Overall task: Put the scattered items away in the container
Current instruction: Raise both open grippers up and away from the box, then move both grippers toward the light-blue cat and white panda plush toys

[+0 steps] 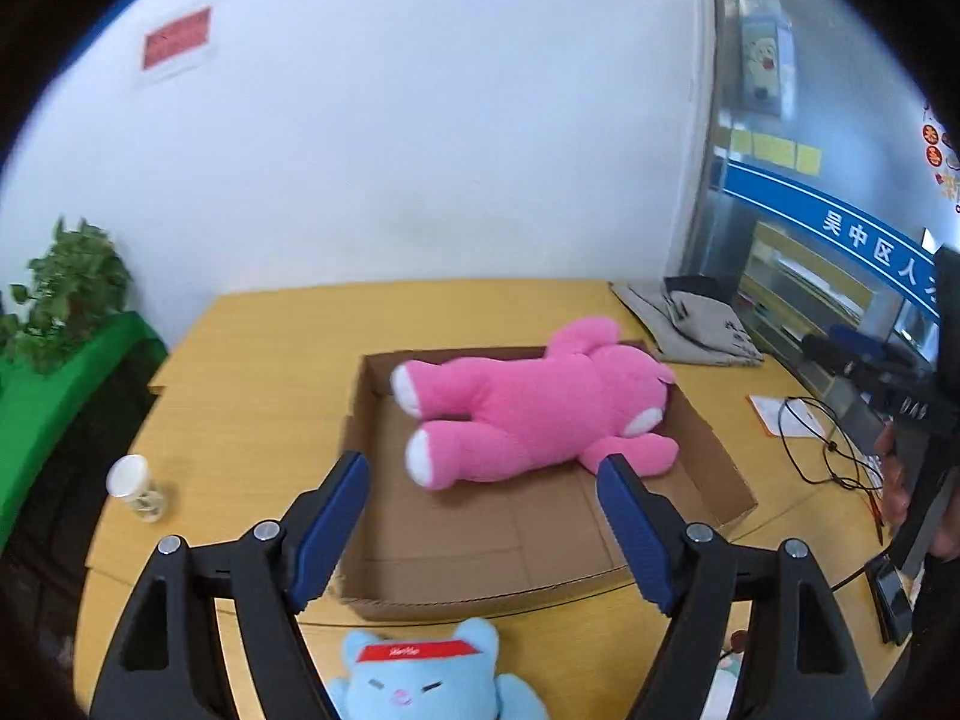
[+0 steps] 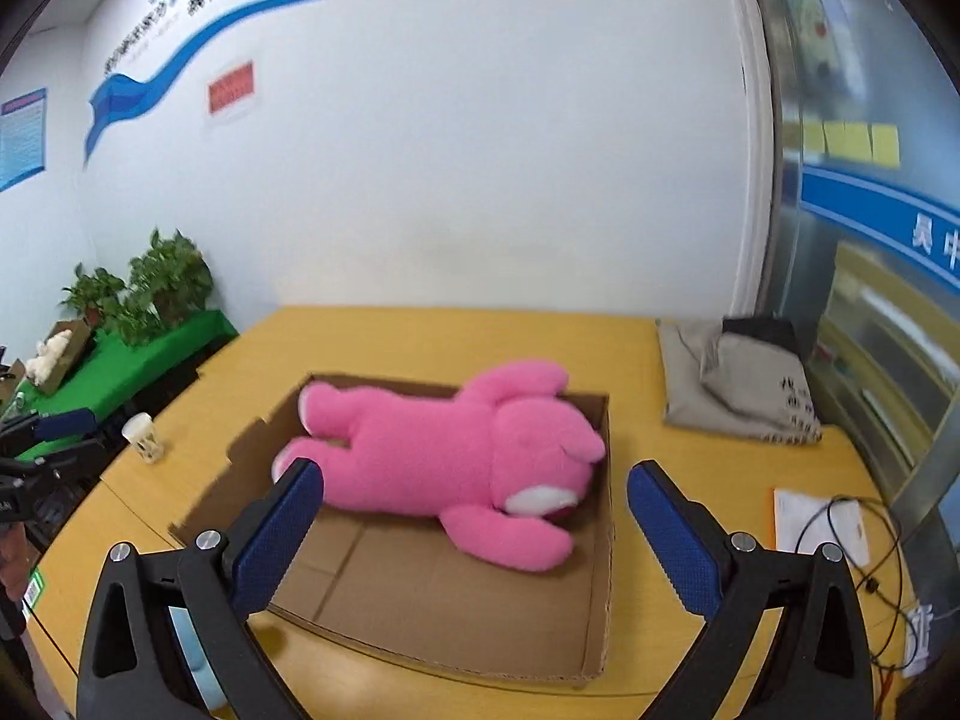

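The blue cat toy is the closest thing, right at the bottom of the left wrist view. It lies on the yellow counter, just under the left claw and a little toward the person. It sits just outside the near wall of the cardboard box. Only its head, with a red band, shows, so which way its body points is hard to tell.

The left claw is spread wide, with nothing between its blue pads. The right claw is spread wide and empty too. Both hang above the box and point down at a slant.

The big pink bear is already in the box. It lies face down and long, from one side wall to the other along the far part, with its head at the right wall. The near part of the box floor is bare.

The blue cat looks like the next toy to tidy. The left claw is nearer to it. In the right wrist view only a bit of blue shows behind that claw's left finger. I think the left claw must pull back and dip down to reach it, then lift it over the near wall onto the bare floor.

A small jar with a white lid stands far off to the left.
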Action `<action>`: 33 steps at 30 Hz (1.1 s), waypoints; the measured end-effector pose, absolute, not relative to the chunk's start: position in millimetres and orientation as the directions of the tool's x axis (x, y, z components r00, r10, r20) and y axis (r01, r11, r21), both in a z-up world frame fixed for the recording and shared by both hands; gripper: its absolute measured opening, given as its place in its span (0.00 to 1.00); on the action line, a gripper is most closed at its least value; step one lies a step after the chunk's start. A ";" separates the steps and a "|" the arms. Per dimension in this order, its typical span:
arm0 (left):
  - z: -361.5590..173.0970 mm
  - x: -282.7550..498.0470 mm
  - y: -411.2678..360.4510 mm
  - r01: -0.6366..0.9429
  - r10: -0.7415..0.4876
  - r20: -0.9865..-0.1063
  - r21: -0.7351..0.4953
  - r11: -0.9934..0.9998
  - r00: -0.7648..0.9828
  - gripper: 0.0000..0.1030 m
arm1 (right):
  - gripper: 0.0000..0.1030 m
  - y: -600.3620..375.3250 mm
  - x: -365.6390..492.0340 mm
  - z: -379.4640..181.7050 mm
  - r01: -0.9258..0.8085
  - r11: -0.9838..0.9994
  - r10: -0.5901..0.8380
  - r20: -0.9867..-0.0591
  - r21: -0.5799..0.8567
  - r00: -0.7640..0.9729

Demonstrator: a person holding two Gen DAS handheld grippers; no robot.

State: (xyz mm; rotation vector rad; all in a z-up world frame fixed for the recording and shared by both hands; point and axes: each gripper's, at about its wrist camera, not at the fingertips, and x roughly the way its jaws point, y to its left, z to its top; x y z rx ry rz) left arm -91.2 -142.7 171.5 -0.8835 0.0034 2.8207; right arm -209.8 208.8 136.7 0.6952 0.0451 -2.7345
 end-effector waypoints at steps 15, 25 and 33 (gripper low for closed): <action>208.3 -16.4 -153.5 -0.120 0.111 -0.527 -0.016 -0.993 -0.843 0.76 | 1.00 182.0 -161.2 280.4 0.428 -0.901 -0.373 -0.377 -0.072 -0.848; 123.8 7.4 -125.3 -0.137 0.174 -0.588 -0.107 -0.985 -0.790 0.76 | 1.00 196.6 -97.0 113.1 0.320 -0.947 -0.271 -0.563 0.011 -0.781; 86.1 3.7 -100.5 -0.188 0.236 -0.631 -0.144 -0.972 -0.739 0.76 | 1.00 199.6 -81.5 57.7 0.245 -0.969 -0.207 -0.644 0.031 -0.737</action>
